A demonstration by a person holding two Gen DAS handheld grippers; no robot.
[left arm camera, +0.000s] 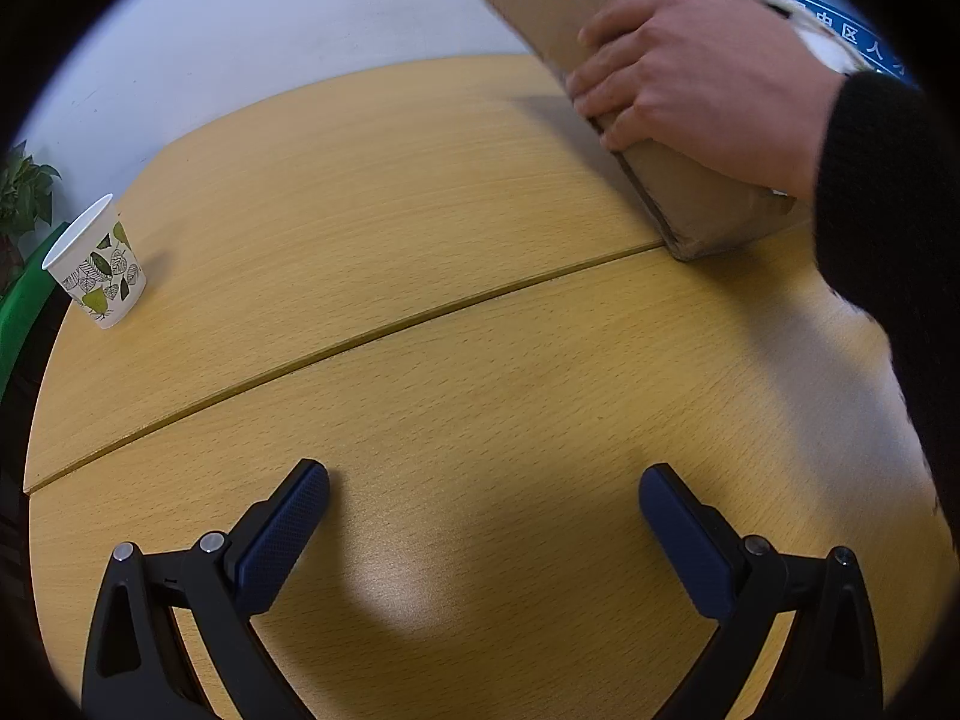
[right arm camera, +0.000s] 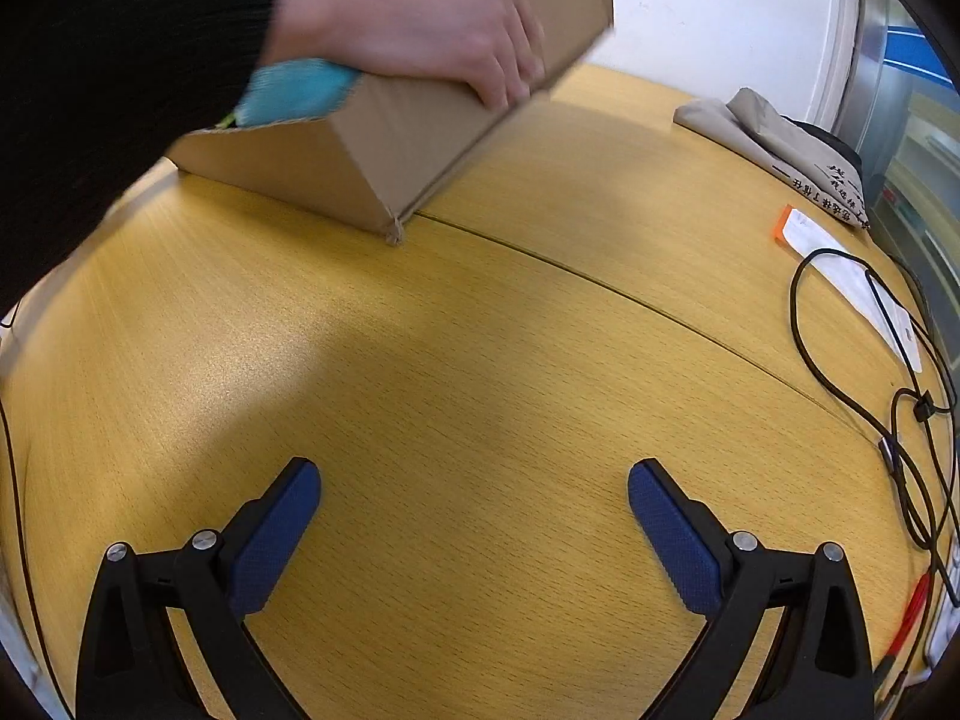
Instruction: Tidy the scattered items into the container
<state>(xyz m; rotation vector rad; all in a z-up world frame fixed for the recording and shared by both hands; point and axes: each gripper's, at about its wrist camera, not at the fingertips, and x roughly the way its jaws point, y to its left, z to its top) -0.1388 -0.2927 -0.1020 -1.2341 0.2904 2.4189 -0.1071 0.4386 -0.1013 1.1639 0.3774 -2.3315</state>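
Nearest, the left tongs (left arm camera: 483, 483) and right tongs (right arm camera: 474, 480) both stand spread wide with nothing between their pads, whose blue faces are finely dimpled on black angular arms, over the bare wood-grain desk (right arm camera: 456, 360) split by a curved seam. Far across the desk, a bare hand (left arm camera: 690, 84) in a dark knitted sleeve tips a corrugated cardboard box (right arm camera: 390, 144) up on one corner. Soft blue and pink things inside are blurred and half hidden. A leaf-printed paper cup (left arm camera: 96, 264) stands far left.
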